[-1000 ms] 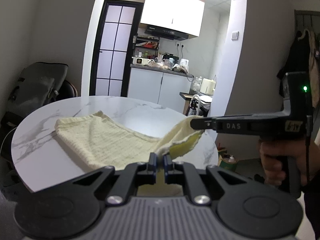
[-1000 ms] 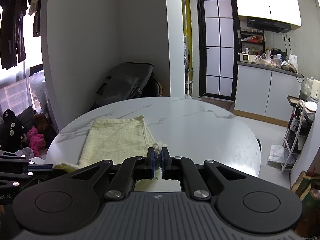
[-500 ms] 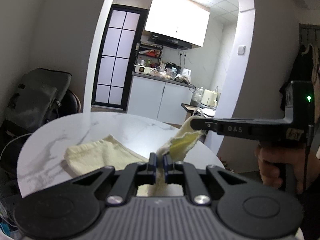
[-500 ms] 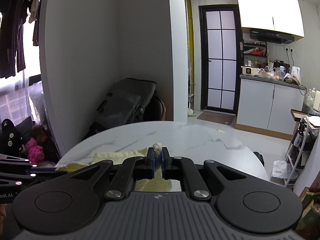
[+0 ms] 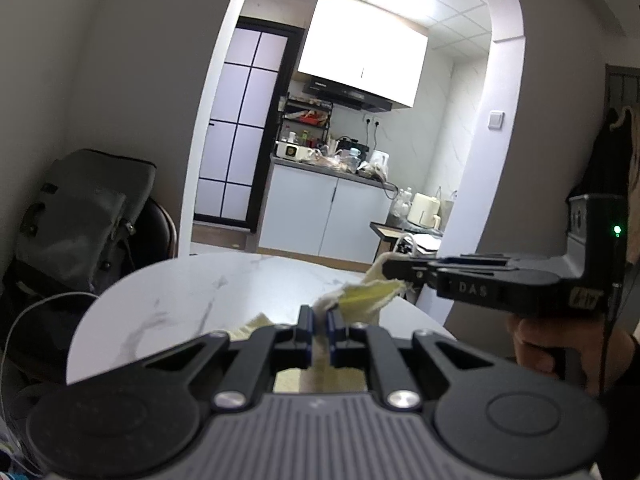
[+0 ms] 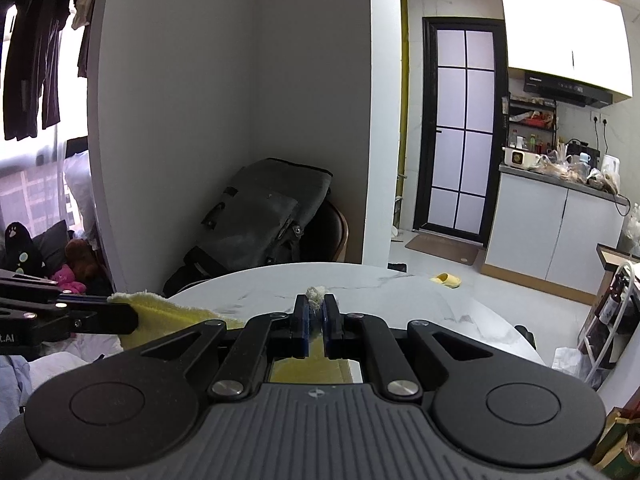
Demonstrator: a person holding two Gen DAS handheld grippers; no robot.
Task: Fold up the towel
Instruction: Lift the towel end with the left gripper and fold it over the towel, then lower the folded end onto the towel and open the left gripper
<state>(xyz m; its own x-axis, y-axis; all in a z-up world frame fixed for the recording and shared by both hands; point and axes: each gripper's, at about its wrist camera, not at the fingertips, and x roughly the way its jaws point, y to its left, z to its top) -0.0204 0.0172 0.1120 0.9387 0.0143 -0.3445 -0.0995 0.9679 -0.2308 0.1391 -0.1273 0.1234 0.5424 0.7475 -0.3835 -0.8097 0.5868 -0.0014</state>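
Note:
The pale yellow towel [image 5: 366, 294] hangs lifted between both grippers above the round marble table [image 5: 192, 292]. My left gripper [image 5: 317, 312] is shut on one towel corner, whose frayed tip sticks out above the blue pads. My right gripper [image 6: 315, 302] is shut on another corner, a frayed tuft showing between its pads. In the left wrist view the right gripper [image 5: 390, 269] comes in from the right, pinching the towel. In the right wrist view the left gripper [image 6: 120, 316] comes in from the left with yellow towel [image 6: 168, 312] in it. Most of the towel is hidden behind the gripper bodies.
A chair with a grey bag [image 6: 264, 216] stands behind the table by the wall. A kitchen counter [image 5: 332, 208] lies beyond the arch. A small rack [image 6: 612, 312] stands to the table's right. Soft toys [image 6: 76, 268] lie on the floor at the left.
Both grippers have risen with the towel corners, lifting the towel off the table; far less of it lies on the marble now. Both views tilted upward.

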